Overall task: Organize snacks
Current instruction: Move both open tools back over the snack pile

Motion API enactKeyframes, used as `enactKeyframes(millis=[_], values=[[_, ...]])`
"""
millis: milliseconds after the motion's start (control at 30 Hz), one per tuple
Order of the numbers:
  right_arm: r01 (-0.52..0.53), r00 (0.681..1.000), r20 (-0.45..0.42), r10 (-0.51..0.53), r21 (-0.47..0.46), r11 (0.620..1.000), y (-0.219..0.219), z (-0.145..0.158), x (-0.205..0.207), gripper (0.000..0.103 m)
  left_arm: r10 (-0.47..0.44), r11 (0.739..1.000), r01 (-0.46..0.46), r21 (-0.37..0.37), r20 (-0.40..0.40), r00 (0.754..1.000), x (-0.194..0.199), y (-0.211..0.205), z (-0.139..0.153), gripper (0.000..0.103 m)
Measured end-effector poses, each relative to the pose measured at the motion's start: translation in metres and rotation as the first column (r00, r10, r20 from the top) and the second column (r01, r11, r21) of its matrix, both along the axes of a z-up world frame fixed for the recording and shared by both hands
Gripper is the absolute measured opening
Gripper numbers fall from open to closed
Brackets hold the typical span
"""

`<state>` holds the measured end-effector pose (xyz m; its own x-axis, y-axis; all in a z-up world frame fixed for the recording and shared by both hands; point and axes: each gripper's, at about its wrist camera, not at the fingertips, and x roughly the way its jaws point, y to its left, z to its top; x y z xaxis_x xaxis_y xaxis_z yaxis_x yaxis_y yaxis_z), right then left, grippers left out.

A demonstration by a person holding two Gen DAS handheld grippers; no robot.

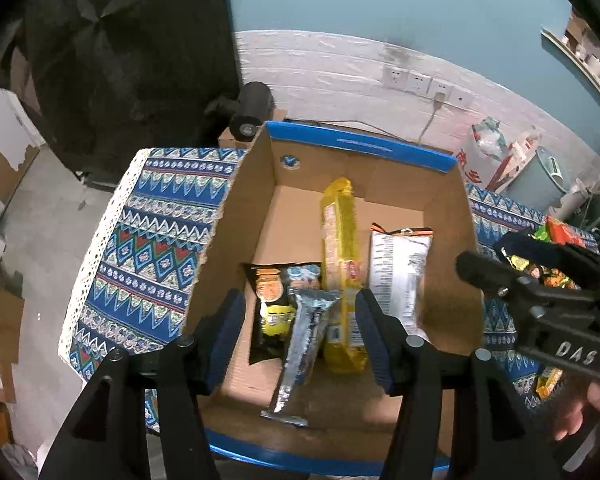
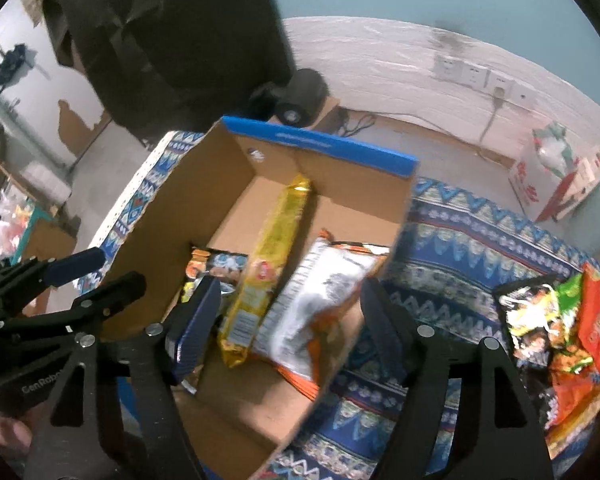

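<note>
An open cardboard box (image 1: pixel 236 208) with blue rims stands on a patterned tablecloth; it also shows in the right wrist view (image 2: pixel 172 216). Inside lie a long yellow biscuit pack (image 1: pixel 340 240), a white and orange bag (image 1: pixel 400 276), a black and yellow packet (image 1: pixel 270 308) and a silver wrapper (image 1: pixel 304 344). My left gripper (image 1: pixel 300 332) is open above the box and holds nothing. My right gripper (image 2: pixel 288 320) is open above the box's right wall, over the white bag (image 2: pixel 320 296); it also shows in the left wrist view (image 1: pixel 496 264). Loose snack packets (image 2: pixel 556 320) lie heaped on the cloth to the right.
The blue patterned tablecloth (image 2: pixel 460 240) covers the table, with its lace edge (image 1: pixel 96 256) at the left. A black cylinder (image 1: pixel 252 108) stands behind the box. Wall sockets (image 1: pixel 420 82) with a cable and a red and white carton (image 2: pixel 536 184) are at the back.
</note>
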<state>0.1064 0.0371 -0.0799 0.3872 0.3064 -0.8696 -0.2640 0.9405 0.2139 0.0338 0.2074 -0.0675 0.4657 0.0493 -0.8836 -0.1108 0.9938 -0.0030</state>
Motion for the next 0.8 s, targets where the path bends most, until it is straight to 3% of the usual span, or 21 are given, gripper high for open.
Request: enactKeyframes(millis=[400, 800], values=[[0.140, 0.990, 0.001, -0.140, -0.054, 0.989, -0.074, 0.012, -0.024, 0.079, -0.116, 0.993, 0.116, 0.015, 0.000, 0.993, -0.001, -0.058, 0.006, 0.066], [0.298, 0.953, -0.038, -0.302, -0.090, 0.950, -0.164, 0.002, -0.062, 0.079, -0.274, 0.961, 0.275, 0.022, -0.045, 0.961, -0.005, -0.138, -0.001, 0.067]])
